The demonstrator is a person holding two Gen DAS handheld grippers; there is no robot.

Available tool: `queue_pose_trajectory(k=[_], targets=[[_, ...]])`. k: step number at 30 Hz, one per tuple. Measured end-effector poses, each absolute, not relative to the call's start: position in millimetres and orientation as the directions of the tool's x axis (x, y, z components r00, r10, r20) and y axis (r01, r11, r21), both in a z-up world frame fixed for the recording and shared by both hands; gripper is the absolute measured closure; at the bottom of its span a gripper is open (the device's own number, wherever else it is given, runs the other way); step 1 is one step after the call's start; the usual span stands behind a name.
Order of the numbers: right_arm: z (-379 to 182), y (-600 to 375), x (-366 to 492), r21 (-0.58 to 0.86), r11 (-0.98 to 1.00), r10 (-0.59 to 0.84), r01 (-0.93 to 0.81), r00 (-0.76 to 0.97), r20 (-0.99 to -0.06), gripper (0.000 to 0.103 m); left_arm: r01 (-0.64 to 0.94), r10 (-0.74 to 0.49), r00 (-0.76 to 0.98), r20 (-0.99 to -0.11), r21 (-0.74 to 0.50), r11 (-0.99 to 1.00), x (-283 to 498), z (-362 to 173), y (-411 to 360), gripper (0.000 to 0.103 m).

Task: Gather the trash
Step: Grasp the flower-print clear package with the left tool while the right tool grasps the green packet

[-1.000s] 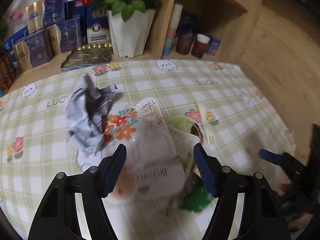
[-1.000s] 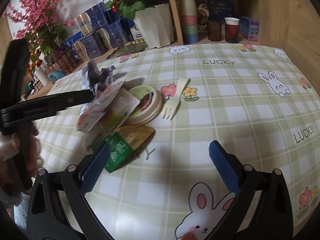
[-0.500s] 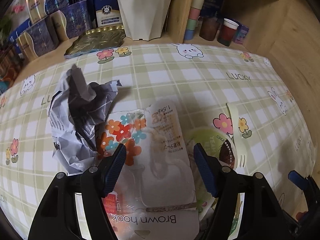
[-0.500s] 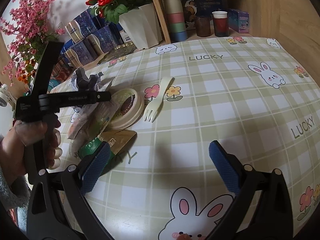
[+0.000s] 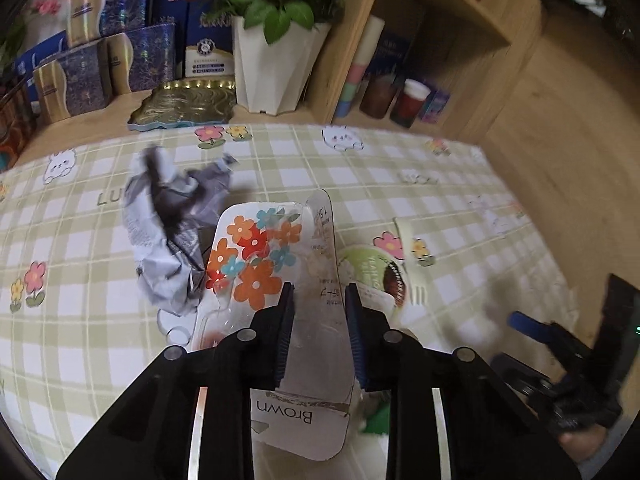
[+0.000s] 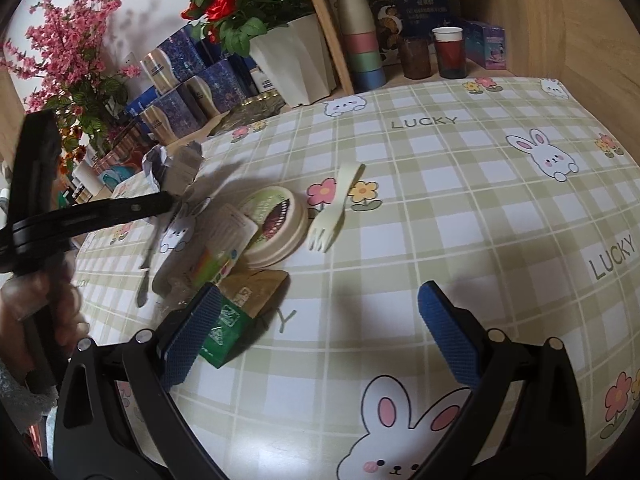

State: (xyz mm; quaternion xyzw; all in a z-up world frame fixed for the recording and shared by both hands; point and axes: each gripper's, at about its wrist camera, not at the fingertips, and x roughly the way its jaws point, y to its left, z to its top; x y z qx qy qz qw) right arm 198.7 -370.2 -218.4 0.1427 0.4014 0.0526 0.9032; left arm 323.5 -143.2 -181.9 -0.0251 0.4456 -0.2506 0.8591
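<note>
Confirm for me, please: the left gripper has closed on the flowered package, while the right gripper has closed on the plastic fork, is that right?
Not quite. The left gripper has indeed closed on the flowered package, but the right wrist view shows the right gripper open and holding nothing; the plastic fork lies untouched on the tablecloth, beside the round lid.

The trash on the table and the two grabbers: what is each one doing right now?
Left gripper: jaws shut on the flower pack.
Right gripper: jaws open, holding nothing.
Flower pack: held, front end raised.
Crumpled paper: scrunched, on the table.
Fork: flat on the table.
Round lid: partly under other trash.
</note>
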Motion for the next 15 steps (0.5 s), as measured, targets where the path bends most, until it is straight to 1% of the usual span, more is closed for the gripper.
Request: queue_pose_trajectory(k=[4, 9, 15], targets=[[-219, -361, 202, 0.300, 0.954, 0.224, 0.002, 0.658, -0.719, 0.006, 0.395, -0.500, 0.480, -0.721, -0.331, 0.857, 307, -168, -120, 0.078], [-223, -343, 203, 0.313, 0.950, 0.254, -0.021, 0.637, -0.728, 0.006, 0.381, -0.528, 0.500, -0.686, -0.373, 0.846, 286, -155, -94, 0.078], [-235, -312, 214, 0.352, 0.936, 0.292, -0.016, 0.596, -0.748, 0.006, 0.364, -0.517, 0.527, -0.675, -0.371, 0.854, 263, -154, -71, 0.078]])
